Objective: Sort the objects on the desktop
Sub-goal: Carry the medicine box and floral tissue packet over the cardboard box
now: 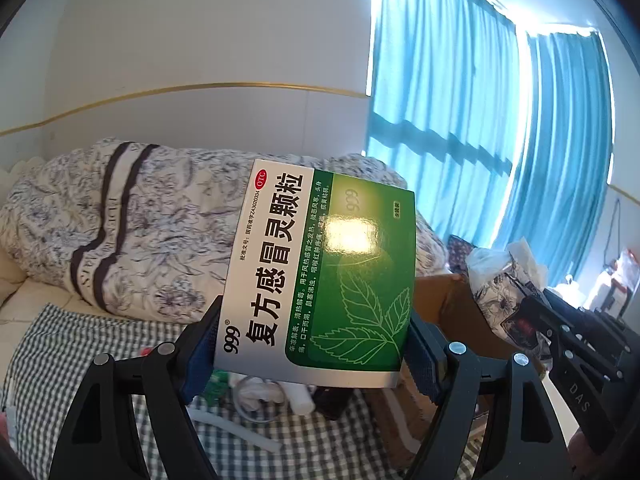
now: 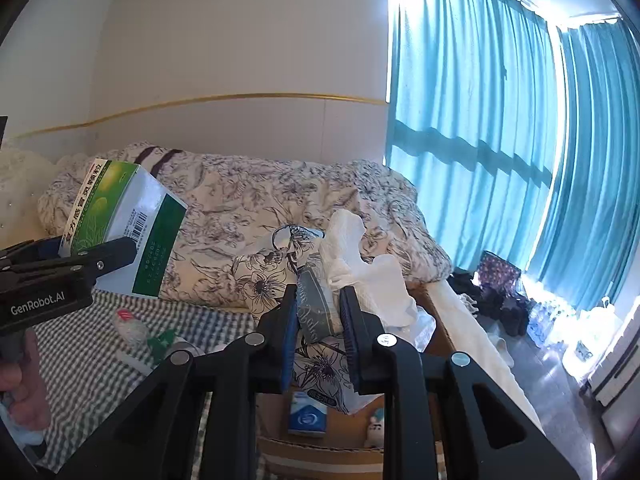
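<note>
Over the open brown cardboard box (image 2: 430, 312) at the right edge of the checked-cloth table (image 2: 80, 368), the right gripper (image 2: 318, 344) has its jaws clamped on a floral-printed soft pack of white tissues (image 2: 316, 364) — apparently mid-deposit. The left gripper (image 1: 312, 354) holds a green-and-white medicine carton (image 1: 320, 272) aloft, jaws closed on its sides. Next: lower and release each without snagging.

A bed spread with a green-and-white checked cloth (image 1: 80, 344) fills the lower left of the frame. A floral quilt (image 2: 248, 204) lies bunched across its far side, small white and green clutter (image 1: 256, 392) scattered on the checks.
</note>
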Motion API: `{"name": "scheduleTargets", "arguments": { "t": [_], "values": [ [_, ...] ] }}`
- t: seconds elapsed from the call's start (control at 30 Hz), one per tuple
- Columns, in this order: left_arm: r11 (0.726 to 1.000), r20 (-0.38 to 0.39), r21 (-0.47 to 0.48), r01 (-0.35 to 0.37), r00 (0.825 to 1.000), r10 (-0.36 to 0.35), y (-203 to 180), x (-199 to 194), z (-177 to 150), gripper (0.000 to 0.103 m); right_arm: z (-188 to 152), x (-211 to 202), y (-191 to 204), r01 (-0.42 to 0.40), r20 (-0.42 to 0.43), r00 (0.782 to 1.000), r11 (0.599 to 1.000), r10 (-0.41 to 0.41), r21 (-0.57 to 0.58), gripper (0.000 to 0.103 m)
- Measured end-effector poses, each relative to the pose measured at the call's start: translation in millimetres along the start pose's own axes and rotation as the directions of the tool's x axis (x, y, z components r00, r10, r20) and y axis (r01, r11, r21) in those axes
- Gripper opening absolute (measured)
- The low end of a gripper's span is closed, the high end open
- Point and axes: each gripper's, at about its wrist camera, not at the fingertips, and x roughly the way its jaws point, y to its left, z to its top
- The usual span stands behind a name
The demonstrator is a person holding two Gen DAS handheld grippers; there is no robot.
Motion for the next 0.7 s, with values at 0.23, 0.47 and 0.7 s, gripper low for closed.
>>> {"name": "scheduleTargets", "arguments": {
  "t": [0.23, 0.47, 0.7],
  "values": [
    [0.998, -0.018, 0.017, 0.055, 0.998, -0.055, -29.2, 15.7, 1.2, 0.081, -0.2, 1.5, -30.3, 0.046, -0.016, 0.999, 0.999, -0.046, 0.011, 0.02],
    [0.994, -0.057, 0.036, 0.106, 0.993, -0.104, -59.9, 34.0, -3.5, 0.081, -5.8, 3.0, -65.0, 0.09, -0.037, 0.995, 0.996, -0.089, 0.026, 0.02],
    [0.984, -0.101, 0.078, 0.163, 0.983, -0.155, -99.1, 54.0, -10.8, 0.081, -8.9, 8.1, -91.9, 0.119, -0.056, 0.992, 0.992, -0.117, 0.039, 0.02]
  ]
}}
